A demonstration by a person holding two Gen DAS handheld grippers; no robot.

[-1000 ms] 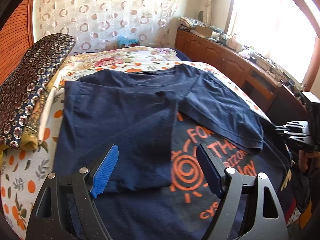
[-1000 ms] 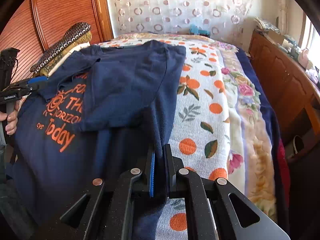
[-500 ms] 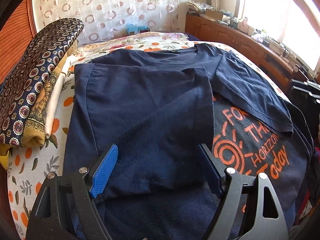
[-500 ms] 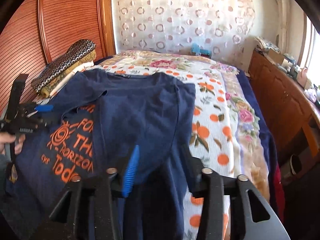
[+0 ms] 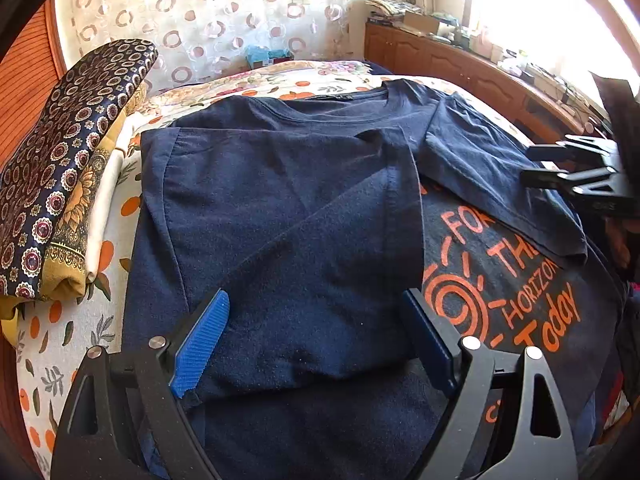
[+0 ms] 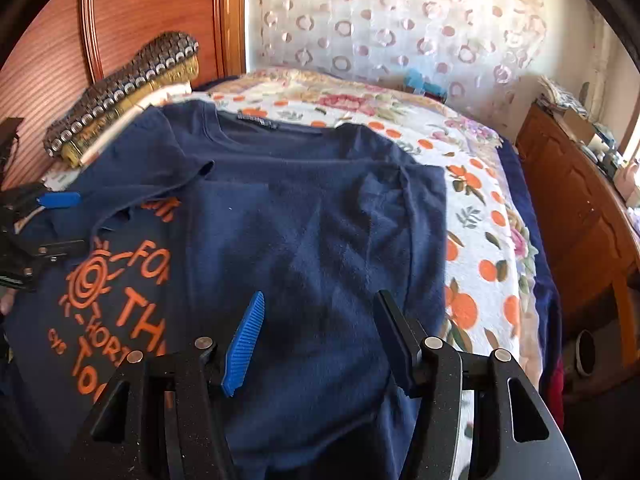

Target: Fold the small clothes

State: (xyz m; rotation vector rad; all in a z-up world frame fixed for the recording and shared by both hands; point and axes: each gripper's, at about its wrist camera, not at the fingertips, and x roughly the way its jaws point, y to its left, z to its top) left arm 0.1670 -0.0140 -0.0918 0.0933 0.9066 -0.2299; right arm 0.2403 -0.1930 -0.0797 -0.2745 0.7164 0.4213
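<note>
A navy T-shirt with orange print lies on the bed, both side parts folded in over the middle. It also shows in the right wrist view, collar at the far end. My left gripper is open and empty, just above the shirt's folded left part near its hem. My right gripper is open and empty above the folded right part. Each gripper shows in the other's view: the right one at the right edge, the left one at the left edge.
The bed has a floral sheet with orange fruit. A stack of folded patterned fabrics lies left of the shirt by the wooden headboard. A wooden cabinet runs along the bed's right side. A curtain hangs behind.
My right gripper has opened and let go of the shirt's right edge, which now lies folded over the print. My left gripper stayed open and moved slightly over the shirt.
</note>
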